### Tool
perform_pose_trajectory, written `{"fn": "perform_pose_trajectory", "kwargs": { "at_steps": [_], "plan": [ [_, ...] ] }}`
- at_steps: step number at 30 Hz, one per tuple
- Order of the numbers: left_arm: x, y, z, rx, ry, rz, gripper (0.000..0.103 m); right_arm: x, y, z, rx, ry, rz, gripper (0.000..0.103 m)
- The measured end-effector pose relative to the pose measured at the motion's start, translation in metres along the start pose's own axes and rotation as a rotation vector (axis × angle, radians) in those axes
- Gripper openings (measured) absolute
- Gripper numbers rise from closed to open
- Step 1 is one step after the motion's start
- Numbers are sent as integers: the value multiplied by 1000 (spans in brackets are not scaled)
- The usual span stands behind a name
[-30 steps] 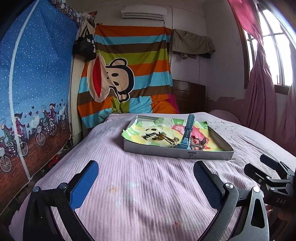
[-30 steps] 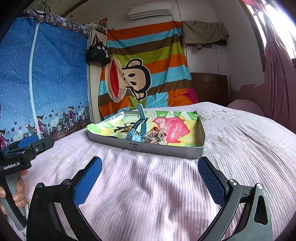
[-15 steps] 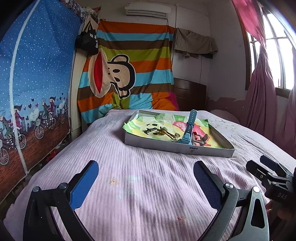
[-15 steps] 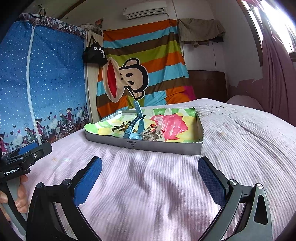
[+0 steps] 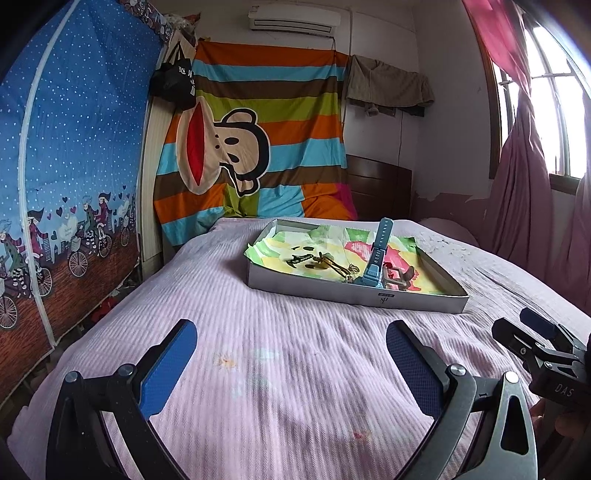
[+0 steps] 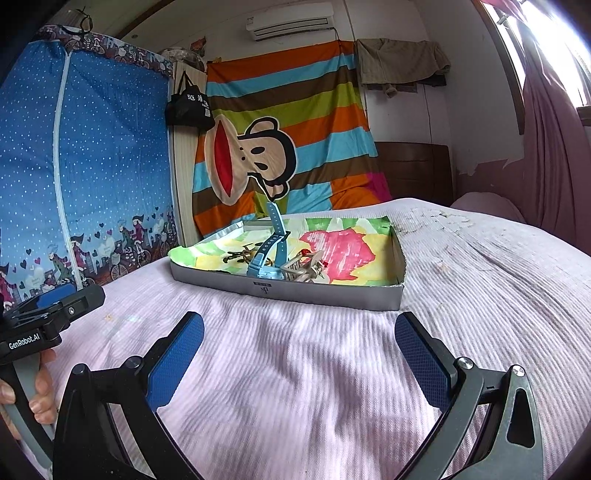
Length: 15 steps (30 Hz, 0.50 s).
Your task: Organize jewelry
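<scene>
Left gripper (image 5: 290,350) spread wide, nothing between the blue pads, hovering over the pink ribbed bedspread (image 5: 295,369). Right gripper (image 6: 299,345) also spread wide and empty, over the same bedspread.

Shallow grey tray (image 5: 354,293) sits on the bed at about 1 o'clock in the left wrist view and at 12 o'clock in the right wrist view, well apart from both grippers. The tray is lined with a bright green, yellow and pink sheet (image 6: 340,251). Inside, near the front wall: a blue watch (image 5: 375,260) with one strap standing up, dark and gold small jewelry pieces (image 5: 321,260) just at 9 o'clock of it, and a brownish claw-like clip (image 6: 304,269) at 3 o'clock of the watch. The pieces lie bunched close, some touching; too small to tell them apart.

Bare bedspread lies between the grippers and the tray; a few small orange and red stains (image 5: 225,362) on it near the left gripper.

In the left wrist view the right gripper's tips poke in at 4 o'clock. In the right wrist view the left gripper shows at 8 o'clock with a hand (image 6: 40,391) on its handle.

Around: blue dotted fabric wardrobe (image 5: 66,184) at 9 o'clock, striped monkey blanket (image 5: 251,147) on the far wall, black bag (image 5: 173,83), air conditioner (image 5: 293,18), dark headboard (image 5: 380,192), pink curtain (image 5: 524,206) by the window at 3 o'clock.
</scene>
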State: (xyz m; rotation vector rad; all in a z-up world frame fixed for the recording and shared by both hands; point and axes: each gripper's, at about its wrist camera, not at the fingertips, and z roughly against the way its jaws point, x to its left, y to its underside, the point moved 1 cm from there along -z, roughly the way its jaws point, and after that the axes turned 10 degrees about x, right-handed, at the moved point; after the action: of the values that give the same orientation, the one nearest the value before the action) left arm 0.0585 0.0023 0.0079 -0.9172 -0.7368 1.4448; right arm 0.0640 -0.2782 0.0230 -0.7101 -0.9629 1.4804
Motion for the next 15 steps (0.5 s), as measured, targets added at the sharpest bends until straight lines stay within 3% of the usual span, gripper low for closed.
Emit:
{"fn": "perform_pose_trajectory", "kwargs": {
  "at_steps": [15],
  "plan": [
    [0, -1, 1, 0, 0, 2, 103, 0, 0, 1, 0, 0, 1, 102]
  ]
}}
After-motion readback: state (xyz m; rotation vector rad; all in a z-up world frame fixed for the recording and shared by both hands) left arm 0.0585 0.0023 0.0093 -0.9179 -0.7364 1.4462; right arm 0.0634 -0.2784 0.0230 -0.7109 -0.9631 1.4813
